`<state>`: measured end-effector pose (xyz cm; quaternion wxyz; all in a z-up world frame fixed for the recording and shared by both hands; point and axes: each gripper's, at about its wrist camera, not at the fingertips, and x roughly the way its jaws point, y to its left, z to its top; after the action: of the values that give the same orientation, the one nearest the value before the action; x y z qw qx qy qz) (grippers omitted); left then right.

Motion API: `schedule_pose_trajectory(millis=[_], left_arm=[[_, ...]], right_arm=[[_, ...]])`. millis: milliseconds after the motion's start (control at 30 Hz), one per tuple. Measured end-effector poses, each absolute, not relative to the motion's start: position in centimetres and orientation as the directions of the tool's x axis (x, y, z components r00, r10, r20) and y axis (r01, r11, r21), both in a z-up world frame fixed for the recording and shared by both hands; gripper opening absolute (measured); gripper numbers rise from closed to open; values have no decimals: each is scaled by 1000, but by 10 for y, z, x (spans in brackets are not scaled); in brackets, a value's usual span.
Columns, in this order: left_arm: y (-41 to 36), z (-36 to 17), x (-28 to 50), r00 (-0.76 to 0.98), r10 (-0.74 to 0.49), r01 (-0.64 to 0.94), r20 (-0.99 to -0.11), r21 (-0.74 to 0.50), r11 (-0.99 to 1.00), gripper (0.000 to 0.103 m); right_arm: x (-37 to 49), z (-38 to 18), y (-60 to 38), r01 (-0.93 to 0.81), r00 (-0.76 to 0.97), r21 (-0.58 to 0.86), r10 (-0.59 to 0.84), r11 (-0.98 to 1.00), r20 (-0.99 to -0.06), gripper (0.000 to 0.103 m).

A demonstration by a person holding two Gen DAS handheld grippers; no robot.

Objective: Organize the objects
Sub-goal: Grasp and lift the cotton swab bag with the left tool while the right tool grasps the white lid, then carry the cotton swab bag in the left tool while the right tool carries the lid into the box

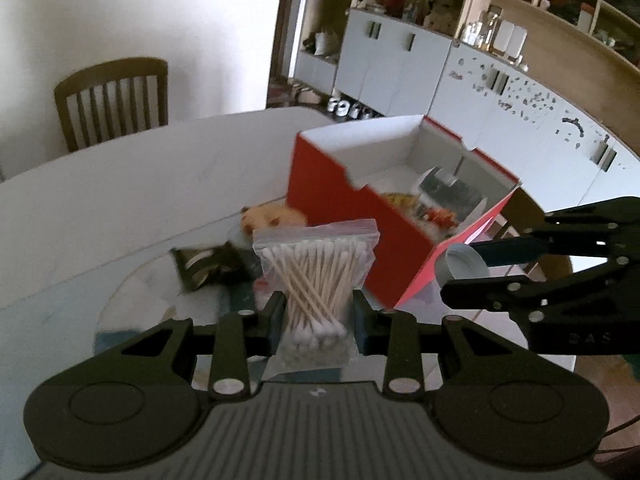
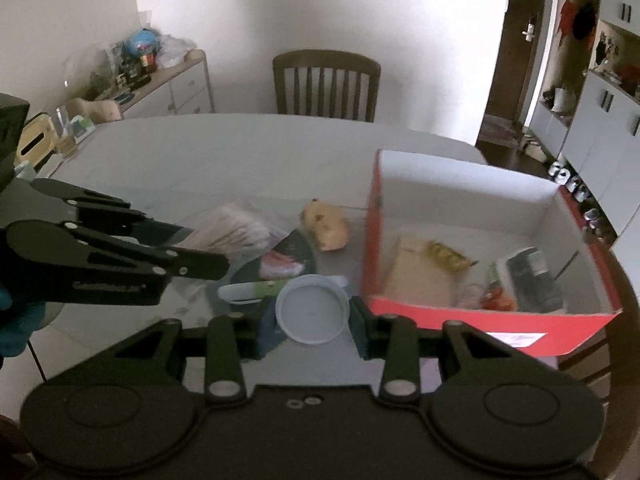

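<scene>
The left gripper (image 1: pixel 318 320) was clenched on a zip bag of cotton swabs (image 1: pixel 316 280), pinching it across its waist so the wooden sticks bunched there and fanned out above and below; the bag stood roughly upright between the fingers, red zip strip at the top and far end, its long axis running away from the camera, held clear above the surface (image 1: pixel 120 184) just near and left of the red cardboard box (image 1: pixel 352 216). It looked very light and soft: a slippery plastic film around a loose bundle, so the hold probably relied on squeezing the sticks rather than the film, and the waist seemed the sensible place to take it, since a grip near the zip would likely catch only slack plastic. The right gripper (image 2: pixel 314 316) was grasping a small round white lid or tub (image 2: pixel 314 308) by opposite edges, its flat face turned toward the camera, stiff and light by the look of it, held just near and left of the box's (image 2: pixel 460 312) near left corner. The box stood open and already held several items, while a hamster toy (image 2: pixel 326 226) and some blurred packets lay on the surface to its left
</scene>
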<state>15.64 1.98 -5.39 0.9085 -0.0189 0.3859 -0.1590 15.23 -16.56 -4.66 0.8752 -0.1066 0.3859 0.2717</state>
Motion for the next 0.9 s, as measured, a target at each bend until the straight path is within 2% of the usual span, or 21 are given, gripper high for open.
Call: schedule_pose_trajectory(millis=[600, 900], left_arm=[[-70, -28, 218, 672, -301, 335, -676, -85, 938, 33], [-100, -32, 272, 652, -280, 333, -705, -66, 941, 33]], right_arm=[[217, -45, -248, -482, 613, -5, 333, 876, -717, 38], [243, -56, -264, -503, 608, -41, 321, 863, -726, 38]])
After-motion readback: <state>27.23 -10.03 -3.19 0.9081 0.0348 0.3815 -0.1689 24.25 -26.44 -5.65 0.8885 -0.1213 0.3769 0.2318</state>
